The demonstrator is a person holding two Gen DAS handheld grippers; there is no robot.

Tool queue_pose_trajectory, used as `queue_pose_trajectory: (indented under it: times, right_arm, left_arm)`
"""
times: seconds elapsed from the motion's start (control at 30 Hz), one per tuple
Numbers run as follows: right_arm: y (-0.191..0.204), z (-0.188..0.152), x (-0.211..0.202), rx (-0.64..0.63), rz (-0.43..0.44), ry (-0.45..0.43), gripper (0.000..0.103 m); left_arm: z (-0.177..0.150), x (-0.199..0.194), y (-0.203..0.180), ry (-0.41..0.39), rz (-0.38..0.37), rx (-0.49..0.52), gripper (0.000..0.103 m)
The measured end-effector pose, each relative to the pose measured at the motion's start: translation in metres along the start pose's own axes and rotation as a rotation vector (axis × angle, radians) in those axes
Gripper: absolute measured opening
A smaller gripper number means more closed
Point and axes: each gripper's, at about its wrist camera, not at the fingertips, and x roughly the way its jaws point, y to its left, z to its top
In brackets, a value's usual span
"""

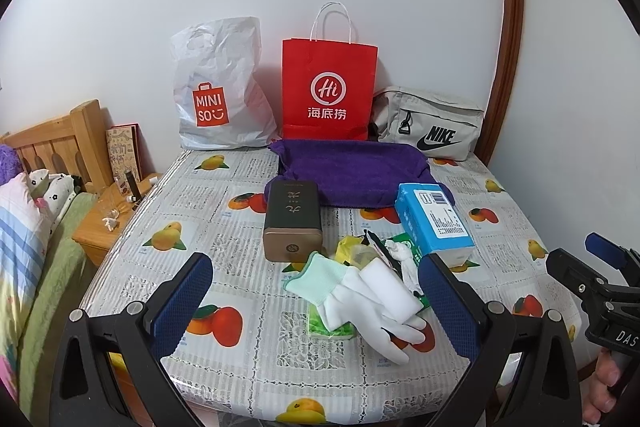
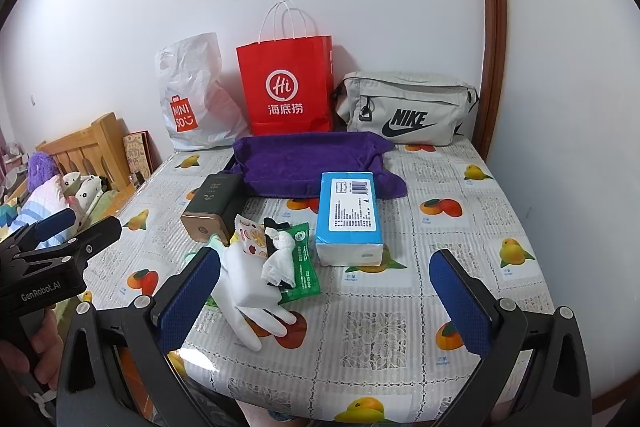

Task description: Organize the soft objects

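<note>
Left gripper (image 1: 316, 291) level above the fruit-print tablecloth (image 1: 224, 211), jaws spread wide around the white rubber glove (image 1: 372, 311); right gripper (image 2: 326, 285) alongside, likewise agape, empty

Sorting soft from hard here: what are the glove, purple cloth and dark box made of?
Glove: looks like white knit fabric with a mint cuff, lying limp. Purple cloth: fuzzy terry or microfibre, rumpled. Dark box: rigid, probably metal, with a glossy bronze end.

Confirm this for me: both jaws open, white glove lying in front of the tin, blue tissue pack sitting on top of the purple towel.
One thing is wrong: the blue tissue pack lies on the tablecloth just in front of the purple towel, as the right wrist view shows. The white glove and open jaws are as you said.
</note>
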Motion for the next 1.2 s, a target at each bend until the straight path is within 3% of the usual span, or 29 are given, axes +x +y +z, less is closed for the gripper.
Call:
queue_pose_trajectory:
  times: [1.2]
  right_arm:
    - [0.0051, 0.0016, -0.0021, -0.001, 0.007, -0.005, 0.103]
  left_arm:
    - [0.0059, -0.0052, 0.0043, -0.009, 0.010, -0.003, 0.103]
